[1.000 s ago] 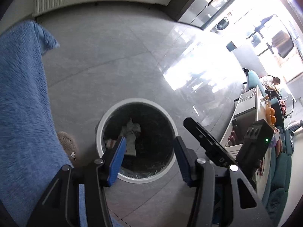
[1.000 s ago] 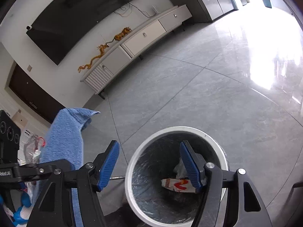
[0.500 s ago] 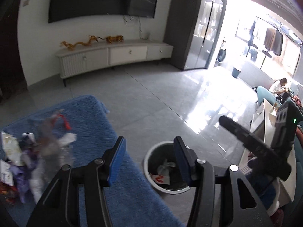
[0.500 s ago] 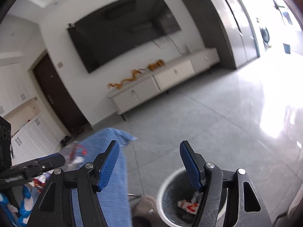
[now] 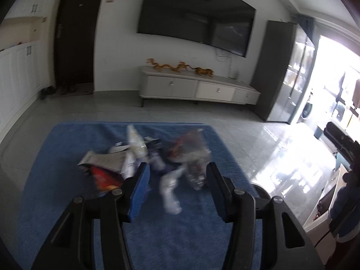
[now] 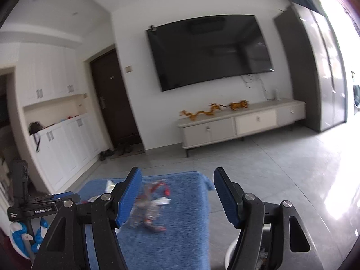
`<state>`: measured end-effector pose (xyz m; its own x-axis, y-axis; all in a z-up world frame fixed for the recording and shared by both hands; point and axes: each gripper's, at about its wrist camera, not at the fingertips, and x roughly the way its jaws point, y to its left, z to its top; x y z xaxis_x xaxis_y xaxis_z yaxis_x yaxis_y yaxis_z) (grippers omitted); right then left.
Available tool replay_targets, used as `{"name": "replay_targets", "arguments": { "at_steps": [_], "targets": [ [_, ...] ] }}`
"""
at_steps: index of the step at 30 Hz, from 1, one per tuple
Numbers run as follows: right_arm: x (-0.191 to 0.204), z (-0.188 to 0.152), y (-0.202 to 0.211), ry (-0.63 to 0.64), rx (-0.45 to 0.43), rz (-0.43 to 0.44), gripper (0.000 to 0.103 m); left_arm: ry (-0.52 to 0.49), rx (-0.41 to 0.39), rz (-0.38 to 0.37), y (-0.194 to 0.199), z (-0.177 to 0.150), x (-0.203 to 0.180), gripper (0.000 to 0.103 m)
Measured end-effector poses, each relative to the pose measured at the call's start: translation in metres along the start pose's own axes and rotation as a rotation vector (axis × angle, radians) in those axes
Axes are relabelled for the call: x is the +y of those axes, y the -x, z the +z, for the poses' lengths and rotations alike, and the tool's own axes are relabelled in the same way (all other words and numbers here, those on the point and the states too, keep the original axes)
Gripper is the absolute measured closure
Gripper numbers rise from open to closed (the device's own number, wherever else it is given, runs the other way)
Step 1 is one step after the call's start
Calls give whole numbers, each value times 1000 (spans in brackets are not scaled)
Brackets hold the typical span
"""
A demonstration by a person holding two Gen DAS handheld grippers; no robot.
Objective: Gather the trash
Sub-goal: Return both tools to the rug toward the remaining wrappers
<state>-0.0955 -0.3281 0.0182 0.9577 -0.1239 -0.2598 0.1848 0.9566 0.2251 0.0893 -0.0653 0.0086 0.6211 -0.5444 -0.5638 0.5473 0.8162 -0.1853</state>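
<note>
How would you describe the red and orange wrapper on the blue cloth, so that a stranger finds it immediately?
Look at the blue fuzzy cloth spread in front of the wall television, where a pile of litter lies. The flat red and orange wrapper is at the near left edge of that pile, partly under a crumpled white paper sheet. Its neighbours are mostly pale: white or clear plastic.
</note>
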Motion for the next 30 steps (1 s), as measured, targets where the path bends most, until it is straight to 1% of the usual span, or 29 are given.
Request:
{"name": "replay_targets", "arguments": {
  "at_steps": [4,7,9,12,17,19,22,26,28,29,30],
  "targets": [
    [33,2,-19,38,25,73,39,51,10,68,10,-15,47,53],
    [53,-5,-42,57,79,148,39,102,39,86,4,-26,77,53],
    [69,-14,-62,76,132,191,44,125,62,91,-4,-29,91,53],
    [91,-30,-92,97,210,241,47,141,88,78,-17,-34,100,53],
    [119,-68,-144,123,359,315,49,153,140,75,-55,-35,106,53],
    [125,-84,-165,126,419,332,49,162,162,70,-72,-34,110,53],
    [123,-106,-183,119,488,352,50,165,191,51,-94,-31,112,53],
    [126,-127,-208,115,559,365,51,169,224,43,-115,-33,117,54],
    [129,-133,-222,117,584,370,52,181,242,34,-123,-38,122,62],
    [129,-135,-223,116,595,371,53,189,251,26,-125,-40,124,71],
    [130,-138,-229,113,607,373,53,198,262,22,-128,-44,127,74]
  ]
}}
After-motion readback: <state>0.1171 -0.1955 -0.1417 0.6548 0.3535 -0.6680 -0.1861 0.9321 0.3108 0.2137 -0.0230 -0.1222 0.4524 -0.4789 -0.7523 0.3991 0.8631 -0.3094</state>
